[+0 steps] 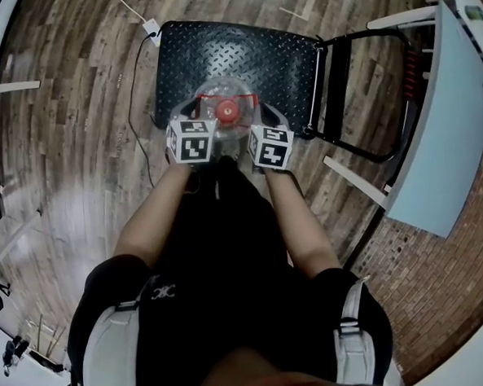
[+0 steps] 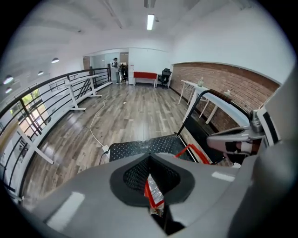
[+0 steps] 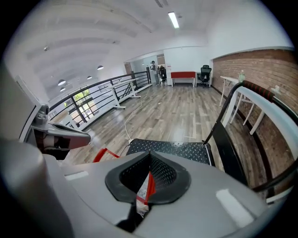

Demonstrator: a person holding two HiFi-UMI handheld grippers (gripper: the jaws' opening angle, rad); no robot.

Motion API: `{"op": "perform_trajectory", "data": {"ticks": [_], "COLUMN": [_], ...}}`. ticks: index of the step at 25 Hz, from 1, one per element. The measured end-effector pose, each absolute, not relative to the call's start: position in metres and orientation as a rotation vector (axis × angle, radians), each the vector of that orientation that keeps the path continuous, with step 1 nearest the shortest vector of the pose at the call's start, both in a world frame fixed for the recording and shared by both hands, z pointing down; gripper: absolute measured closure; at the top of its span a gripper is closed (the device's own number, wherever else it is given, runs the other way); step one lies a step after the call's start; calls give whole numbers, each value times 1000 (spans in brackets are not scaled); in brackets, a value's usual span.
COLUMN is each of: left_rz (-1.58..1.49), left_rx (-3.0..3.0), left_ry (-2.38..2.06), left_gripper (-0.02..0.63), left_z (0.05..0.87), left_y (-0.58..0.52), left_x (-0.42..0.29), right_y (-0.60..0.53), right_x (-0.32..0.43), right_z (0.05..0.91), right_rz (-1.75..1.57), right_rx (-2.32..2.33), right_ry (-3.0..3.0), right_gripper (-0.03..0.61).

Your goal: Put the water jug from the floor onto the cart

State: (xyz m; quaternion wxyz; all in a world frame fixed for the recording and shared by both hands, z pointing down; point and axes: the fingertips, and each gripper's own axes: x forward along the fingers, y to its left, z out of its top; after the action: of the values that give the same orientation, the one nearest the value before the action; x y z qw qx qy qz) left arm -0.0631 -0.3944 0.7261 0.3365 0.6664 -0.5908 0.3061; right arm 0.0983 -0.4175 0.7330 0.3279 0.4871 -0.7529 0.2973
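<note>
The clear water jug (image 1: 229,92) with its red cap (image 1: 227,110) hangs over the near edge of the black cart platform (image 1: 216,51). Both grippers hold it from either side. My left gripper (image 1: 207,123) is shut on the jug's red handle strip (image 2: 148,189), which is pinched between its jaws. My right gripper (image 1: 252,125) is shut on a red strip (image 3: 150,182) on the jug's other side. In the left gripper view (image 2: 150,186) the other gripper (image 2: 237,139) shows at right. In the right gripper view (image 3: 148,183) the cart platform (image 3: 177,148) lies just ahead.
The cart's folding handle (image 1: 366,99) stands at its right end. A white cable with a plug (image 1: 151,26) runs along the wood floor by the cart's left side. A pale table (image 1: 442,135) and brick wall are at right, and a railing (image 2: 70,88) at left.
</note>
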Motion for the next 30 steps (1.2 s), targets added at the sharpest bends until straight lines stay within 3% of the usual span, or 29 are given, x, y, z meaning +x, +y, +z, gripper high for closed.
{"op": "perform_trajectory", "data": {"ticks": [18,30], "left_rz": [650,533], "left_rx": [1925,2011], "left_ry": [-1706,-1808], "left_gripper": [614,614], "left_z": [579,500], "left_y": [-462,-468], "left_x": [-64,-57], "right_y": [-499,-497], "right_x": [80,82], "right_z": [575,494], "right_rz": [582,471], "right_rx": [1472,1492], "right_ry": [-2281,-2461], "right_gripper": [566,566]}}
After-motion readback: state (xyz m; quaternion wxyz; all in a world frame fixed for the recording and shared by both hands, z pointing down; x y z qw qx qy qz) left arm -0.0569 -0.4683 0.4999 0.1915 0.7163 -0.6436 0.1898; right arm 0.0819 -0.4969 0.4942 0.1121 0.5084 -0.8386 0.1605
